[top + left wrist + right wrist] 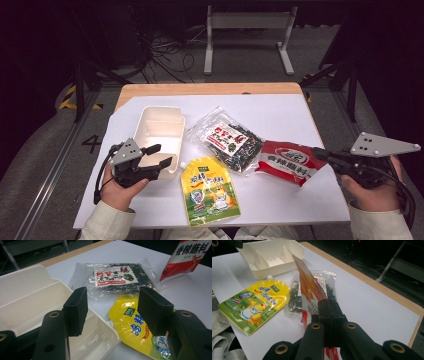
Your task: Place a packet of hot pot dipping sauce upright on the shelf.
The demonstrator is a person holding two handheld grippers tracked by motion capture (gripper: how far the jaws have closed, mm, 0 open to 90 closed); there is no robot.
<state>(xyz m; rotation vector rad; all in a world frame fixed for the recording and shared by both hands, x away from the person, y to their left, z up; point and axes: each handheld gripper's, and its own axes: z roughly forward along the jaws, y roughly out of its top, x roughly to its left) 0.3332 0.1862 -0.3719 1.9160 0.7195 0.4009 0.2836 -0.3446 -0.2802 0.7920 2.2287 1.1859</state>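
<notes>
Red sachet (287,162) pinched in right gripper (320,154), apparently lifted

L hand (119,191) low at table's L side, palm wrapped round the L gripper (162,156), pointed fwd-right, roughly level. Jaws apart, nothing between the pads. R hand (372,192) at far R edge, R gripper (320,154) pointed left across the table; jaws clamped tight, a thin edge pinched between pads (328,315). Pale sleeves at both wrists.
</notes>
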